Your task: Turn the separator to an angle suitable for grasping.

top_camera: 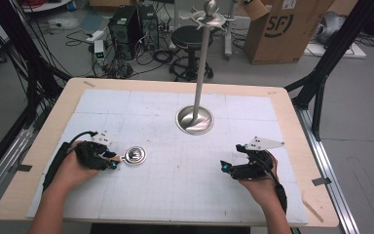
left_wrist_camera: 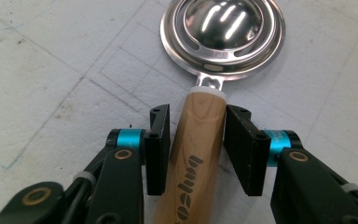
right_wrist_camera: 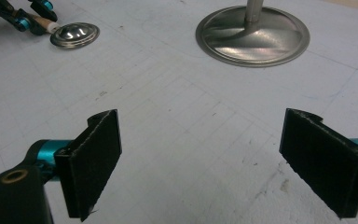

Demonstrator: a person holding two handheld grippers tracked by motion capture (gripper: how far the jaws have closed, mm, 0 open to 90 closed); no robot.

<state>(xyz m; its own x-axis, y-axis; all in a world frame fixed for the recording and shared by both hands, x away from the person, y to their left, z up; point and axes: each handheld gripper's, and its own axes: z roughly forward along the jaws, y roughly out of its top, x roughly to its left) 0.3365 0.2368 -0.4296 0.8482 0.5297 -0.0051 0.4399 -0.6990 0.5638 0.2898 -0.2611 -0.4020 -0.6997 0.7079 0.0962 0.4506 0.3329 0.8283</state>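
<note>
A steel slotted spoon (top_camera: pixel 134 155) with a wooden handle (left_wrist_camera: pixel 196 154) lies dome-up on the white gridded mat, left of centre. My left gripper (top_camera: pixel 113 162) is shut on that handle just behind the white collar, and both pads sit against the wood in the left gripper view (left_wrist_camera: pixel 198 114). The spoon's bowl (left_wrist_camera: pixel 223 37) rests on the mat beyond the jaws. My right gripper (top_camera: pixel 230 157) is at the mat's right side, open wide, with bare mat between its pads (right_wrist_camera: pixel 203 140). The right gripper view also takes in the spoon (right_wrist_camera: pixel 74 35) and the left gripper (right_wrist_camera: pixel 28 18) far off.
A metal stand (top_camera: pixel 195 119) with a round base, a tall pole and hooks at its top rises from the mat's far centre; its base (right_wrist_camera: pixel 251 35) lies ahead of the right gripper. The wooden table (top_camera: pixel 292 122) borders the mat. Stool, boxes and cables stand beyond.
</note>
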